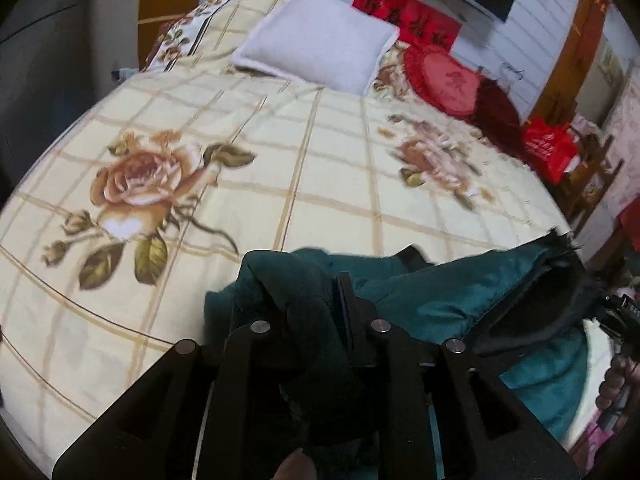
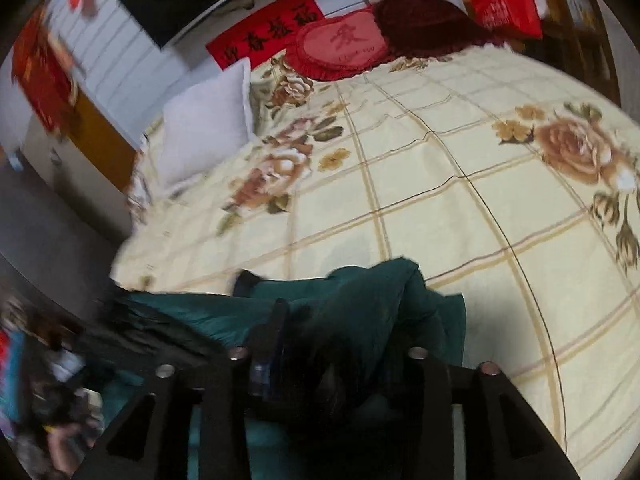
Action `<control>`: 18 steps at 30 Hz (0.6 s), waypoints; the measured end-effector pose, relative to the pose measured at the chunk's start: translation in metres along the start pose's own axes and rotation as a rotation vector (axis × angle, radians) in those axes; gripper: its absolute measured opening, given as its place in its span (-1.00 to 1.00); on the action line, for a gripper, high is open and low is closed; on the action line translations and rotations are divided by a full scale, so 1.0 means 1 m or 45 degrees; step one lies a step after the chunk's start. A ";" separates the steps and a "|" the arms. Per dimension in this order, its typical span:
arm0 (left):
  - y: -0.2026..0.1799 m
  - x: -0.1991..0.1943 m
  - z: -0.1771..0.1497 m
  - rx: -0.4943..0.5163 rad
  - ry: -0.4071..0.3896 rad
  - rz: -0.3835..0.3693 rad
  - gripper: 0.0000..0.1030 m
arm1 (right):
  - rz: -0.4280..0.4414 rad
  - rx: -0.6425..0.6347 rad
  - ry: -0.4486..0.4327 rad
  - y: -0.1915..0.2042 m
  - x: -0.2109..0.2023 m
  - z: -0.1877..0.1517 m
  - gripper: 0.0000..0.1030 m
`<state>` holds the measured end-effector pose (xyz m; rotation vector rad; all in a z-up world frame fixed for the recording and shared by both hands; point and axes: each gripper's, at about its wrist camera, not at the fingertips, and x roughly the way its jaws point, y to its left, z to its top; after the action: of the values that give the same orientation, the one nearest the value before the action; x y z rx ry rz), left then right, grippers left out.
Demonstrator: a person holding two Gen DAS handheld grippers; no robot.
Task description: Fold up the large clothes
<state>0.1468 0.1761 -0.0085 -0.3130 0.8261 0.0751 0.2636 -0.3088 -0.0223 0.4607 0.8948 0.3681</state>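
Both ends of teal padded coat [image 1: 460, 292] bunched at near edge of floral bedspread [image 1: 320, 160], left gripper [image 1: 308, 312] and right gripper [image 2: 340, 344] fingers part-open with fabric between, grip unclear, seemingly laying it out for folding.

The bed [image 1: 320, 168] has a cream rose-printed cover, and on it lie a white pillow [image 1: 320, 52], a red heart cushion [image 1: 448, 84] and a dark green garment [image 1: 440, 292].

Both wrist cameras look down along their fingers, close over the bed [image 1: 320, 160], sharing the pillow [image 2: 208, 120].
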 end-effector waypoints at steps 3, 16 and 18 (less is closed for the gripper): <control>-0.005 -0.021 0.007 0.029 -0.017 -0.047 -0.27 | -0.004 -0.019 -0.056 0.009 -0.031 0.001 0.30; -0.045 0.001 0.001 0.127 -0.046 -0.049 0.99 | -0.283 -0.414 0.023 0.070 0.010 -0.031 0.40; -0.058 0.024 -0.009 0.180 0.019 0.011 0.99 | -0.323 -0.396 0.061 0.067 0.031 -0.031 0.40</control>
<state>0.1679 0.1171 -0.0179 -0.1772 0.8431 0.0224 0.2486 -0.2296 -0.0242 0.0505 0.9115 0.2791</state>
